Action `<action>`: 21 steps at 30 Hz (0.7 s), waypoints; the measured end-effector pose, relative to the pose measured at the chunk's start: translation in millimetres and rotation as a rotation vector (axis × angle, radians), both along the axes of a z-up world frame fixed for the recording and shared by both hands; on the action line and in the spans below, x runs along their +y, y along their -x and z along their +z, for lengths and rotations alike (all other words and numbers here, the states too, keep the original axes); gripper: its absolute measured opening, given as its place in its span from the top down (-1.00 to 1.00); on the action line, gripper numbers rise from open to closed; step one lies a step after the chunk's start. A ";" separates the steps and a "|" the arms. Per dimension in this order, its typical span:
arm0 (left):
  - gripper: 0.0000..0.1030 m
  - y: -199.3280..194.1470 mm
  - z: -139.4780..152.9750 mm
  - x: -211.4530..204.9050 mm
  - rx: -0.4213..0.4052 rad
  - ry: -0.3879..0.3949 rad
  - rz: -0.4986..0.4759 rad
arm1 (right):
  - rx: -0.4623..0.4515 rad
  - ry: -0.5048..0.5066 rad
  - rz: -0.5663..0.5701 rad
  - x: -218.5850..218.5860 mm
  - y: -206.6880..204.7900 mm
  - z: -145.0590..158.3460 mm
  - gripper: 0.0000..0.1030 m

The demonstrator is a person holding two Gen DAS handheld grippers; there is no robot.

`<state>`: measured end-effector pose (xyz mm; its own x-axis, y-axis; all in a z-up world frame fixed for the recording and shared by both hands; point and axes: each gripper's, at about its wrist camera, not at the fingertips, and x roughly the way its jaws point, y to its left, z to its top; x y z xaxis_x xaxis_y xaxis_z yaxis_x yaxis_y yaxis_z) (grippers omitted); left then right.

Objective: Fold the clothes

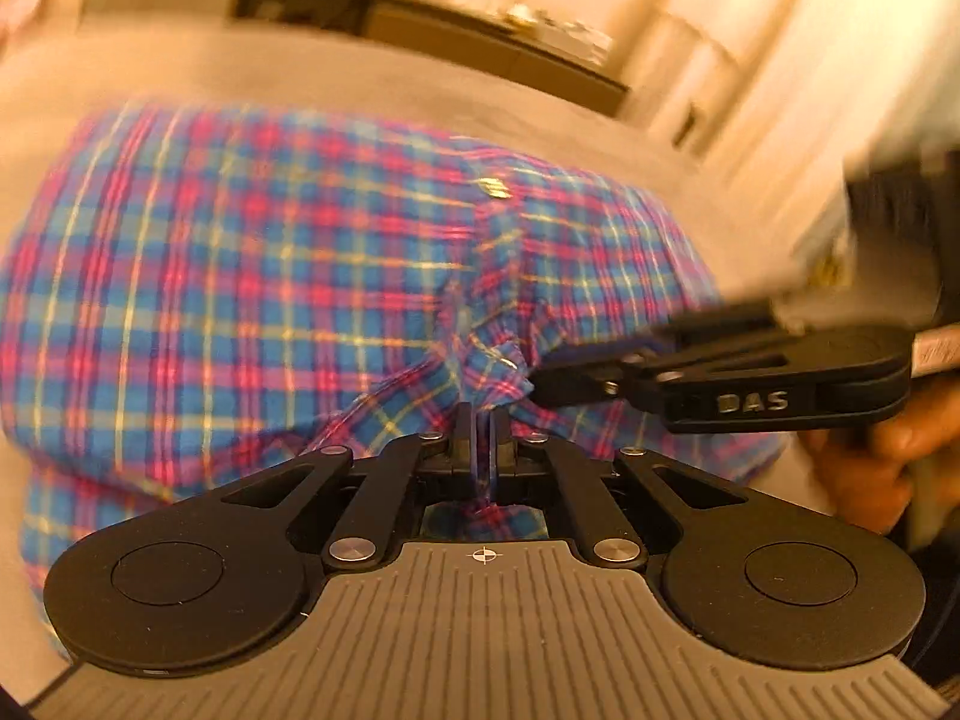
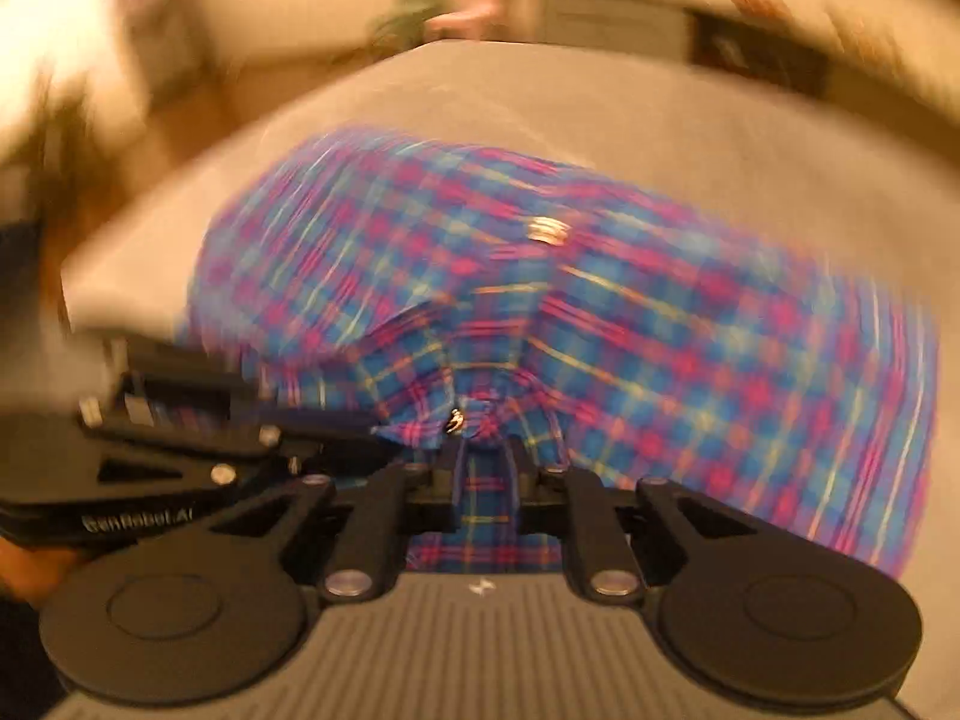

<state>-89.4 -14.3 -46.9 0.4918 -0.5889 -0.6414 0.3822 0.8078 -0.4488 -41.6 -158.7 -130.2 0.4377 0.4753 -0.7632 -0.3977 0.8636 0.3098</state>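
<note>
Left wrist view showed the left hand-held gripper (image 1: pixel 482 420) pinched tight on the blue, pink and yellow checked cloth shirt (image 1: pixel 252 276), which lay on the grey table (image 1: pixel 336 72). At 3 o'clock, the right hand-held gripper (image 1: pixel 534 387) also pinched it.

The plaid shirt (image 1: pixel 252 276) is thin woven cloth, creased. Under it, a bed (image 1: pixel 252 72) in matt beige fabric. The left gripper (image 1: pixel 483 420) is matt black plastic with shiny metal rivets.
</note>
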 end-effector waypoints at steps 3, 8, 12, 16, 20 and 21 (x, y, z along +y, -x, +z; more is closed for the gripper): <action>1.00 3.0 3.1 0.2 -0.008 -0.011 -0.010 | 0.003 -0.066 -0.053 -17.7 0.7 -4.7 0.82; 0.68 32.1 21.1 -41.1 -0.291 -0.287 -0.133 | -0.164 0.154 0.060 10.2 13.9 -4.4 0.79; 0.97 46.9 12.3 -77.5 -0.490 -0.490 -0.208 | -0.234 0.271 0.139 30.8 21.6 -11.1 0.82; 1.00 28.7 9.0 -70.9 -0.427 -0.408 -0.130 | -0.232 0.288 0.165 39.6 18.2 -13.8 0.83; 1.00 5.8 13.9 -30.8 -0.229 -0.148 -0.008 | -0.261 0.352 0.218 50.4 21.1 -17.3 0.83; 1.00 -1.8 11.9 -24.0 -0.173 -0.070 0.019 | -0.273 0.394 0.243 54.5 24.1 -16.2 0.84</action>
